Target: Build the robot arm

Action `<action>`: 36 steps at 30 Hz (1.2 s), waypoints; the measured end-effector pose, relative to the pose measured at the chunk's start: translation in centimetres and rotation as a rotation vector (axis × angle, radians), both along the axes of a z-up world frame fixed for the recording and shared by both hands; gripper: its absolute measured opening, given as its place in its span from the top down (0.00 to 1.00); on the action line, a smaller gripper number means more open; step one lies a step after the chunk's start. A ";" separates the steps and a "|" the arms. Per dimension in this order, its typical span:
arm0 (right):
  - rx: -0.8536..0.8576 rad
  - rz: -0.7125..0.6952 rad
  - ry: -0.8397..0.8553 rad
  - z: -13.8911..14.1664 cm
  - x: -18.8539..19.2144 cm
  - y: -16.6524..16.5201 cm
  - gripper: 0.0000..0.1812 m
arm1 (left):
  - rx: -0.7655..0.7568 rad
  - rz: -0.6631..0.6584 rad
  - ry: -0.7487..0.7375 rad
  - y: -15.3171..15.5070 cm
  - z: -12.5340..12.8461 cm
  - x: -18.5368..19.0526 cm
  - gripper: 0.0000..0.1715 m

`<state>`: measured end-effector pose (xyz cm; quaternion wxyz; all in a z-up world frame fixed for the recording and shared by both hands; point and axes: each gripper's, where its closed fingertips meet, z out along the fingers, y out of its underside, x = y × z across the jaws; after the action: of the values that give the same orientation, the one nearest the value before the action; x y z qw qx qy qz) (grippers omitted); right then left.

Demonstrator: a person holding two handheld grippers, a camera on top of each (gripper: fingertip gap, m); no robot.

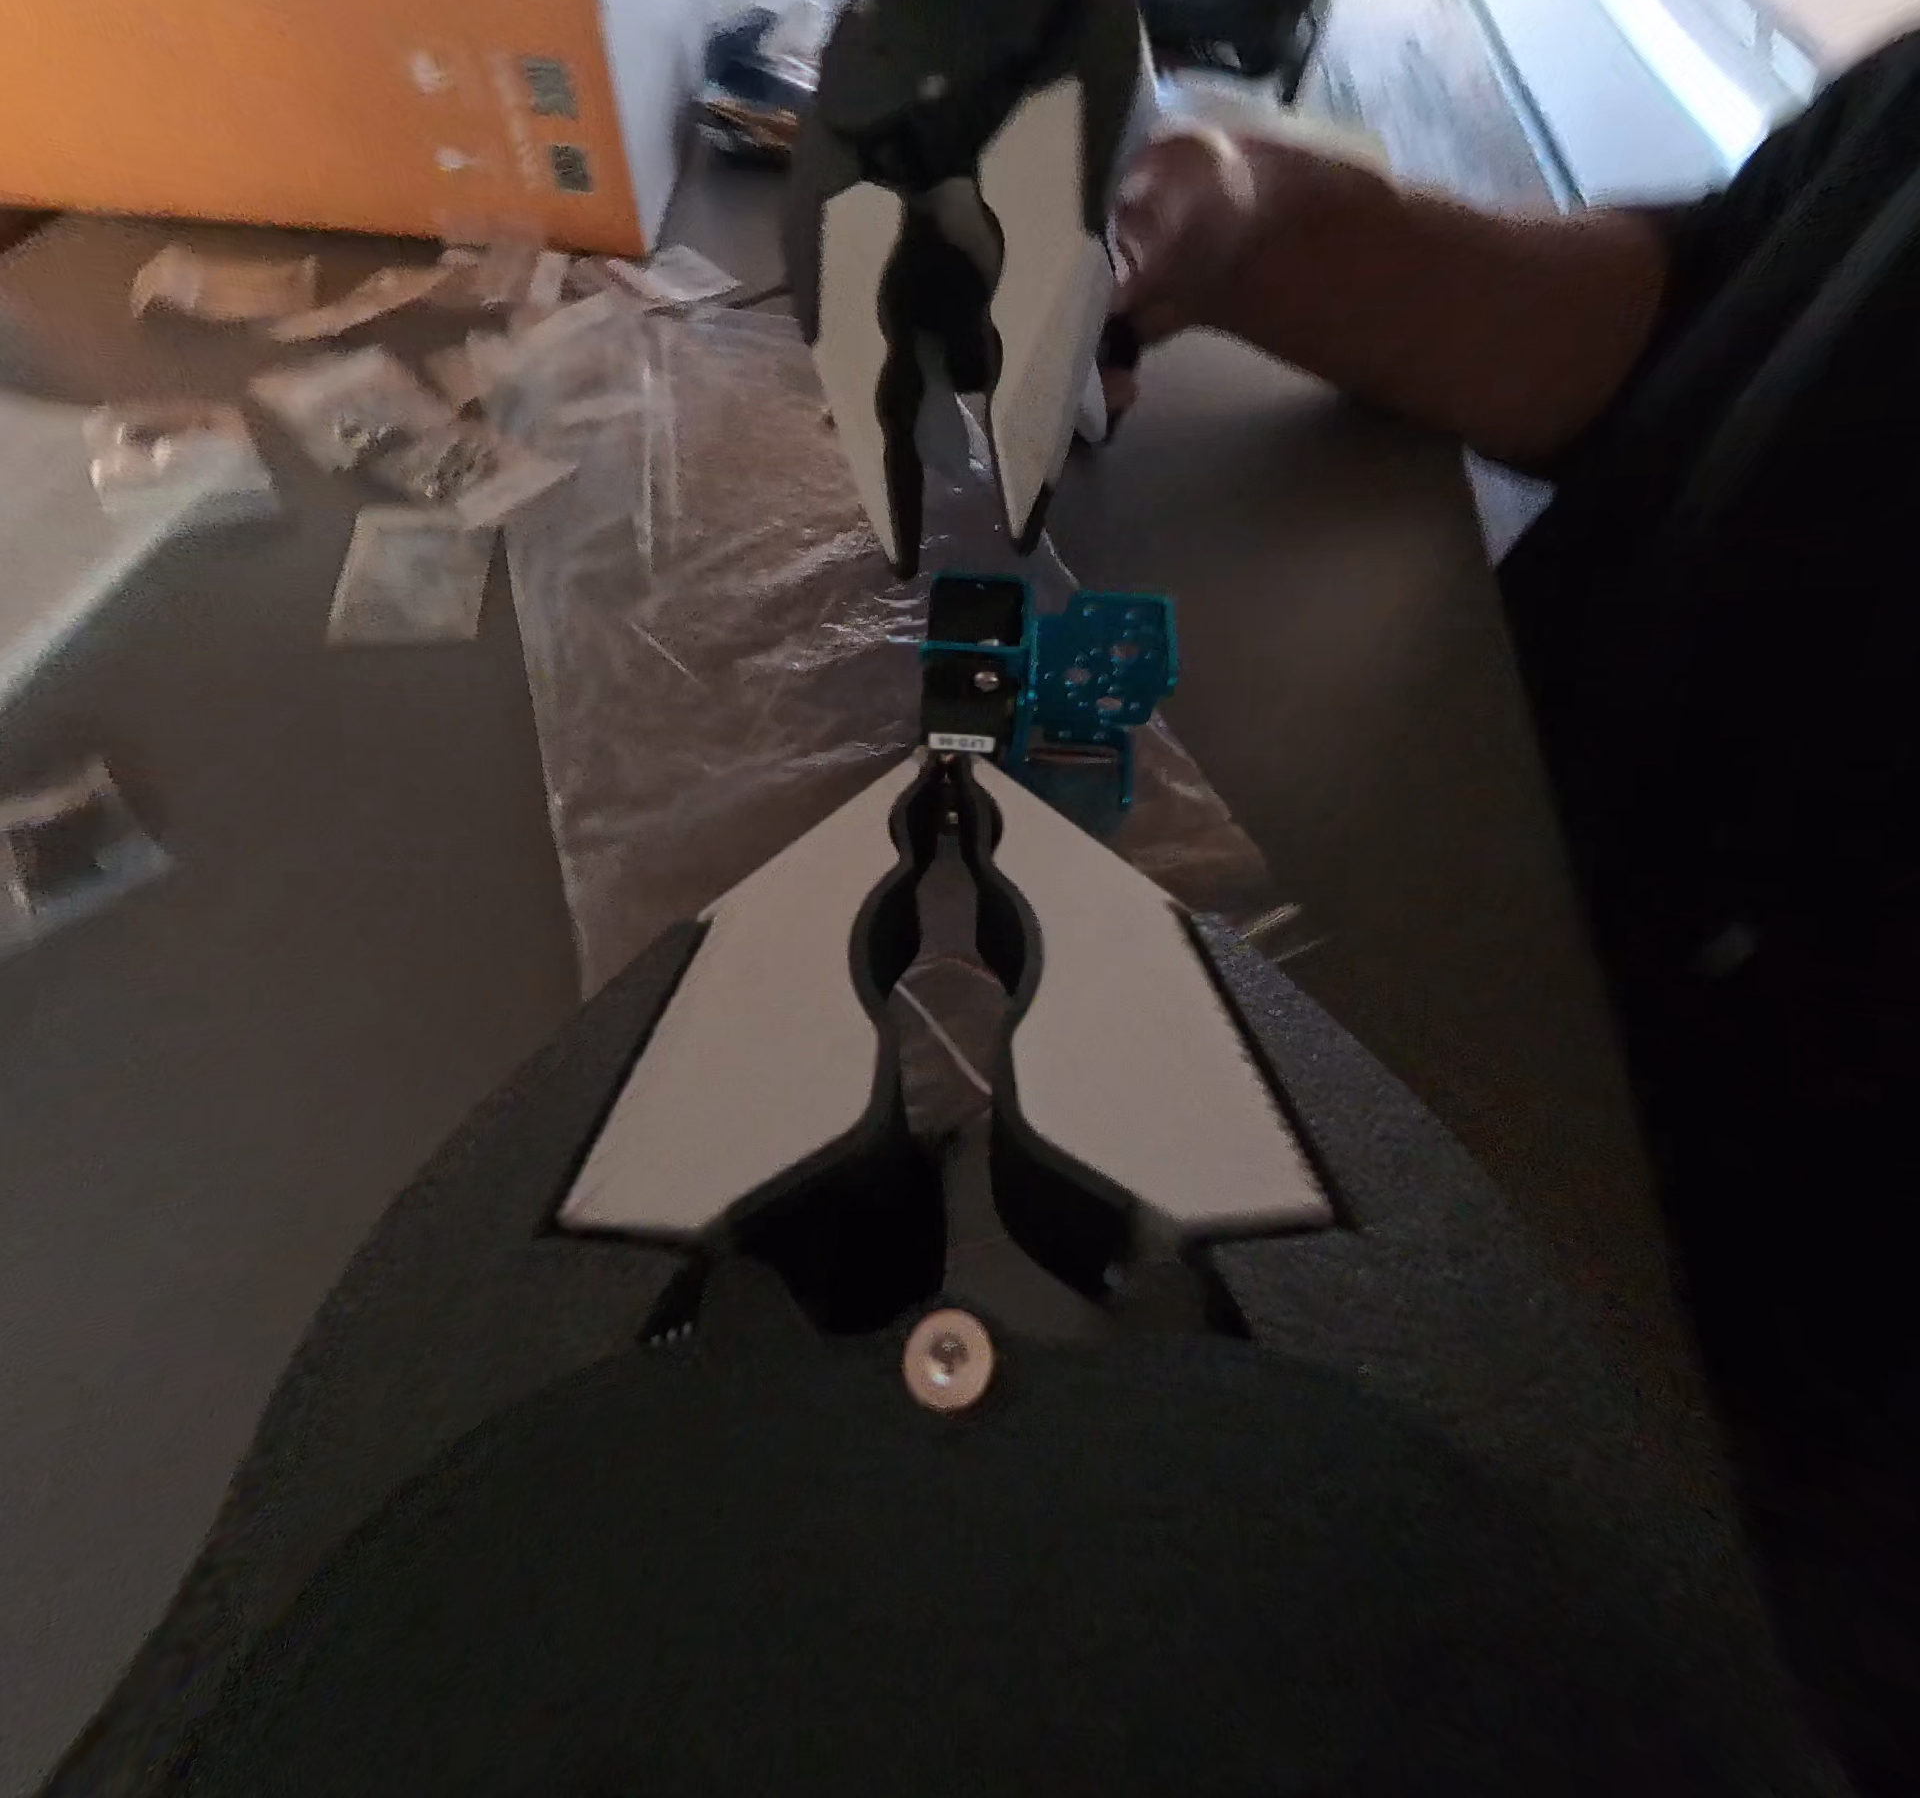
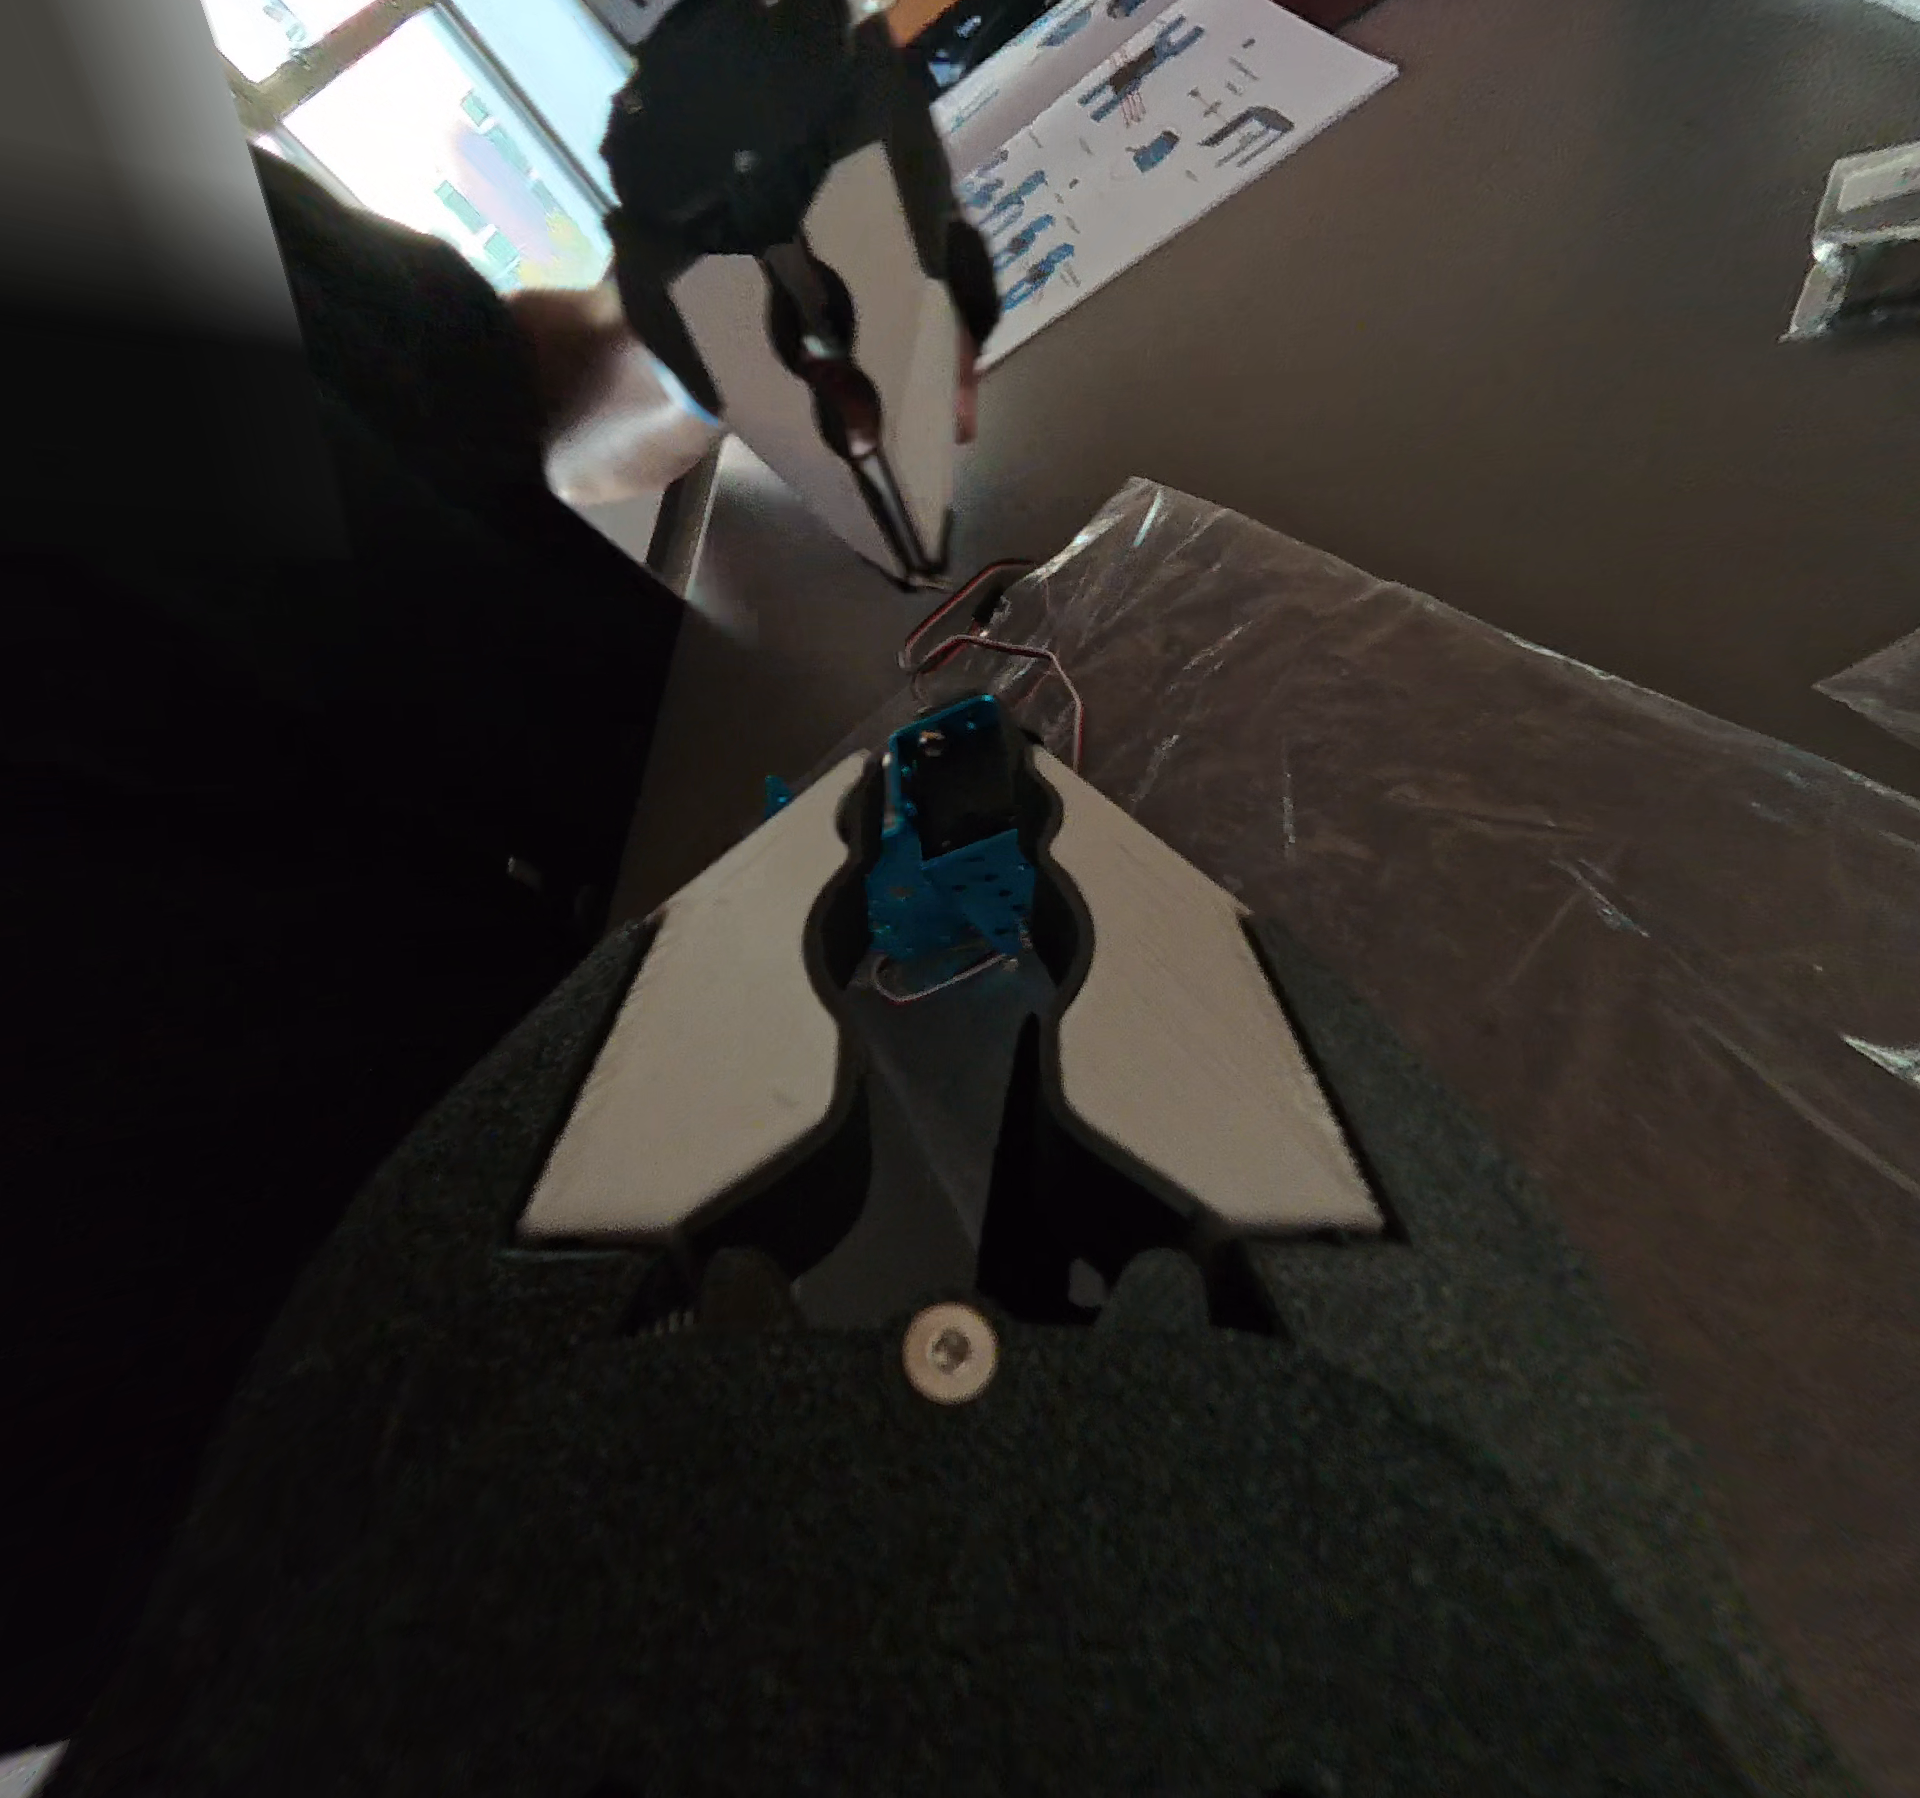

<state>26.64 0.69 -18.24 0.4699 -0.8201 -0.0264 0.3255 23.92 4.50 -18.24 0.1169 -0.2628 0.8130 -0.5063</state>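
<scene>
Fingers [image 1: 769,1042] of the left gripper [image 1: 951,778] are pressed nearly together at their tips, pinching what seems to be the thin wire [image 2: 977,652] of the black servo [image 1: 971,678]; blur there makes the contact hard to confirm. The right gripper [image 2: 954,763] has its fingers spread. Its own view shows them straddling the blue bracket [image 1: 1101,668] that carries the servo, while the left wrist view shows the tips just above the part and not clamped on it. The bracket sits on a crinkled clear plastic sheet [image 2: 1455,813] laid on the grey table [image 1: 260,1021], between the two grippers. My judgement is that the main hazard is the lead: any pull while the bracket lies loose could drag the part across the slick sheet or strain the wire at its root. The sheet itself might also slide. The table edge lies close on the person's side, beside the hand [image 1: 1299,252], so there is little room that way. Small parts bags [image 1: 416,418] and an orange box [image 1: 260,86] crowd one side and an open booklet [image 2: 1143,117] lies near another, but bare table around the sheet gives fair room.
</scene>
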 end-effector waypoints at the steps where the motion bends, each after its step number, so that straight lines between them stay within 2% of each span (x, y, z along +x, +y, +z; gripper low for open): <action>1: 0.015 0.012 0.002 0.3 -0.1 -0.2 0.86 | 0.062 -0.064 -0.021 -0.3 -0.2 0.1 0.99; 4: 0.061 0.023 -0.003 1.1 -0.2 -0.4 0.83 | 0.204 -0.256 -0.118 -1.0 -0.4 0.3 1.00; 6: 0.048 0.015 -0.030 0.7 -0.4 0.1 0.82 | 0.249 -0.336 -0.125 -1.0 -0.7 0.7 1.00; 10: 0.038 0.011 -0.107 0.1 -0.7 1.2 0.83 | 0.289 -0.471 -0.118 -1.0 -1.3 1.0 1.00; 13: -0.003 0.037 -0.096 -0.6 -1.2 1.3 0.84 | 0.271 -0.547 -0.107 -1.3 -1.3 0.9 1.00; 23: -0.053 0.065 -0.150 -2.1 -1.9 1.5 0.84 | 0.133 -0.626 -0.046 -2.0 -1.1 0.4 1.00; 32: -0.043 0.074 -0.106 -2.1 -1.8 1.6 0.85 | 0.045 -0.653 -0.103 -2.3 -1.1 0.3 1.00; 36: -0.041 0.082 -0.100 -2.1 -2.0 1.7 0.84 | 0.006 -0.696 -0.177 -2.3 -0.8 0.4 1.00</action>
<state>24.68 2.35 -20.32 0.4374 -0.8429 -0.0766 0.3038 24.28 2.23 -19.05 0.0083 0.0750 0.8419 -0.5344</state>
